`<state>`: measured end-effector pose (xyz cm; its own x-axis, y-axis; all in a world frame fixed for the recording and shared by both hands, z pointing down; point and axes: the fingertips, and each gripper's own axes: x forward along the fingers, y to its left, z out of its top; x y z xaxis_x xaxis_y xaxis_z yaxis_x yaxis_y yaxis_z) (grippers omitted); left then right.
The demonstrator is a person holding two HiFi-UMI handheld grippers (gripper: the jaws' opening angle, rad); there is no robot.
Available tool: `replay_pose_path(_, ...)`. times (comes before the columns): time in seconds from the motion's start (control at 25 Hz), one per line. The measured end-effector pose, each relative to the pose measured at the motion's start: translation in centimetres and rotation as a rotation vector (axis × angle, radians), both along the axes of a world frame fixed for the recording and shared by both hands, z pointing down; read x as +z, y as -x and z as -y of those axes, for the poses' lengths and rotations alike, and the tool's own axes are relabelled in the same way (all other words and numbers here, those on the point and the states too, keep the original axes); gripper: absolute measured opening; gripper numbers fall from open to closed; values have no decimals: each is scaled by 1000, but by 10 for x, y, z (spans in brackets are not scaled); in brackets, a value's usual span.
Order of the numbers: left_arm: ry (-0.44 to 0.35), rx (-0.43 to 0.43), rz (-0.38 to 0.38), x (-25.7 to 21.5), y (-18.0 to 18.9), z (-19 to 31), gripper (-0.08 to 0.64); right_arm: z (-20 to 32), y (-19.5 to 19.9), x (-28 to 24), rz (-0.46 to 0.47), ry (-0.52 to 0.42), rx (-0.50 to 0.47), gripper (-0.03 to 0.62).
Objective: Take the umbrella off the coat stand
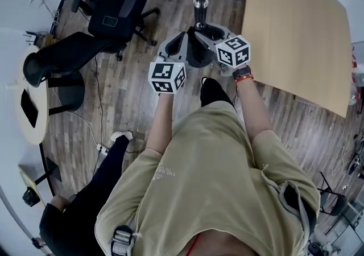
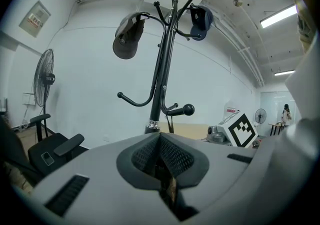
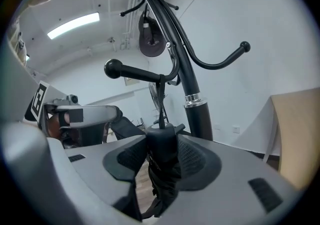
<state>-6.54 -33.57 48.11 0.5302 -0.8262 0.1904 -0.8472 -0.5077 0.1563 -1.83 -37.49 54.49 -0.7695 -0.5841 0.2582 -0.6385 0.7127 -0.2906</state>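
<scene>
**Right claw grips the umbrella under its hook**

The right claw (image 3: 161, 139) is closed on the black folded umbrella (image 3: 162, 169), with its ribbed pads pressed against either side of the bundle's upper end. The umbrella stands upright between the jaws, and its loose fabric hangs below the claw. From the umbrella's top a thin strap (image 3: 161, 101) runs straight up above the claw. It meets the arm of a ball-tipped hook (image 3: 135, 73) on the coat stand (image 3: 192, 89). The stand's black pole rises just ahead of the claw, slightly to its right. A tan table (image 1: 296, 27) lies farther off to the claw's right.

The left claw (image 2: 160, 138) is closed with its pads meeting and nothing between them. It sits just beside the right claw, on that claw's left, and points at the same stand. High above and ahead of the left claw, a dark cap (image 2: 127, 36) and a blue cap (image 2: 201, 19) hang on the upper hooks. The right claw's marker cube (image 2: 243, 129) shows to the left claw's right.
</scene>
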Motion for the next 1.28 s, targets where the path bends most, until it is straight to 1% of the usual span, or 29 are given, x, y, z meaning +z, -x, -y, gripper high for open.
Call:
replay_pose_path(0.12, 0, -6, -10, -2, 3, -3, 22, -5, -2, -3, 19, 20, 18, 199)
replay_pose_path(0.36, -10, 1, -16, -8, 6, -11, 22, -20, -4, -19, 44, 18, 32, 198)
replay_pose_path(0.56, -18, -1, -36, -18, 10, -19, 21, -34, -6, -33, 70, 19, 65, 198)
replay_pose_path(0.72, -30, -7, -44, -24, 11, -27, 21, -48, -7, -52, 83, -2, 66, 198)
replay_pose_path(1.0, -75, -21, -58, -37, 14, -41, 22, -70, -6, -73, 83, -24, 52, 198)
replay_pose_path(1.28, -85, -28, -60, -46, 19, -63, 23, -93, -6, -93, 105, -49, 69, 198)
